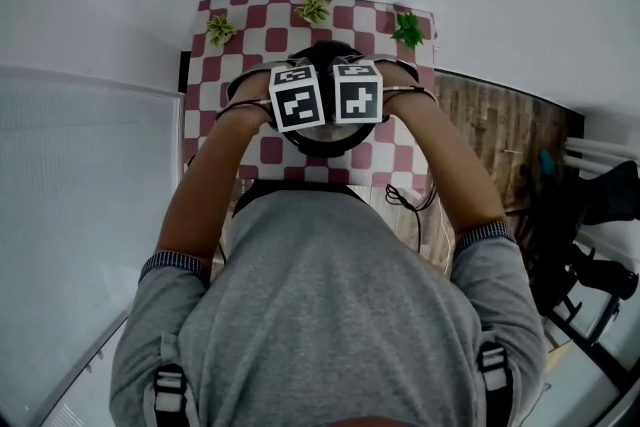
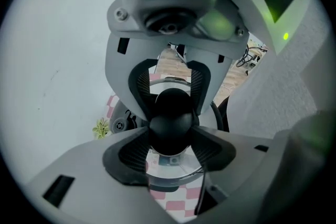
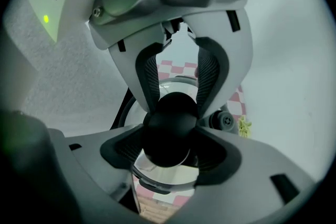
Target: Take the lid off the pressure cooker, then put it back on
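Both grippers are on the lid's black knob (image 2: 173, 105). The left gripper (image 2: 171, 136) and right gripper (image 3: 170, 132) clamp it from opposite sides, pads pressing on the ball. The glass lid (image 2: 170, 168) is right below it, at the pressure cooker (image 1: 325, 147), mid-table on the chequered cloth (image 1: 215, 120). Can't tell if the lid is seated or just clear of the rim. My read: lift-off step, grip made. Next: keep both clamps tight, move them together, lid level, straight up.
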### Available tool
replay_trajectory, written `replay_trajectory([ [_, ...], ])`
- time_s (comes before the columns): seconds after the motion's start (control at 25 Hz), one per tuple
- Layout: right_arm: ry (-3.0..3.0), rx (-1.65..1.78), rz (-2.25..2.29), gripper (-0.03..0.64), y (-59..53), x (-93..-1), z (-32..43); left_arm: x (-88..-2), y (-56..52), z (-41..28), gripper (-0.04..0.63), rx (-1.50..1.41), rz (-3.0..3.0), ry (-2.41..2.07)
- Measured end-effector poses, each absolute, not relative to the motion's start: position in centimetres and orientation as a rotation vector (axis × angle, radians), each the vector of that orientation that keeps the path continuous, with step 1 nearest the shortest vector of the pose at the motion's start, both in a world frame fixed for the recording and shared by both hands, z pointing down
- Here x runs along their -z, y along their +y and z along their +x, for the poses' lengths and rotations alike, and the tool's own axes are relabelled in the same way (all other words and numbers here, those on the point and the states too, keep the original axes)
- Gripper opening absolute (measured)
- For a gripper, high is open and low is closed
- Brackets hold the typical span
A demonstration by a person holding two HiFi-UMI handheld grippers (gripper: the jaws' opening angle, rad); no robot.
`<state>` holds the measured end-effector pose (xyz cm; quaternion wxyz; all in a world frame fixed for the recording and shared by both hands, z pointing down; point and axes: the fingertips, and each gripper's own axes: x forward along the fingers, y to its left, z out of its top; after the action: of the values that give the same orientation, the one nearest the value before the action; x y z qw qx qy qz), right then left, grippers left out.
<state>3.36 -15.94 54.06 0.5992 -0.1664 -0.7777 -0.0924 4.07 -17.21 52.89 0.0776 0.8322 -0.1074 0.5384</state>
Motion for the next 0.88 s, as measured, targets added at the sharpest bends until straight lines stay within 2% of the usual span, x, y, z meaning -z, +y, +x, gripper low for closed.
replay_trajectory([
  [0.2,-1.811,0.25,-0.359,0.319,-16.0,-54.0,3.2,-52.8,-17.2,4.0,0.275,-1.583,2.525,-0.291],
  [0.28,-1.822,0.258,-0.312,0.354,-16.5,-54.0,3.1,-52.7,-17.2,4.1,0.278,-1.541,2.57,-0.296],
  [0.4,-1.858,0.255,-0.206,0.38,-17.0,-53.6,3.2,-52.4,-17.5,3.8,0.32,-1.443,2.656,-0.364],
  [0.52,-1.937,0.248,-0.072,0.38,-17.4,-52.5,3.2,-51.4,-17.6,3.3,0.325,-1.329,2.746,-0.438],
  [0.76,-2.209,0.189,0.271,0.356,-17.4,-46.5,3.1,-45.9,-18.4,1.9,0.324,-0.862,2.902,-0.704],
  [0.88,-2.37,0.129,0.463,0.316,-16.4,-43.3,3.5,-42.6,-17.7,0.8,0.324,-0.589,2.952,-0.818],
])
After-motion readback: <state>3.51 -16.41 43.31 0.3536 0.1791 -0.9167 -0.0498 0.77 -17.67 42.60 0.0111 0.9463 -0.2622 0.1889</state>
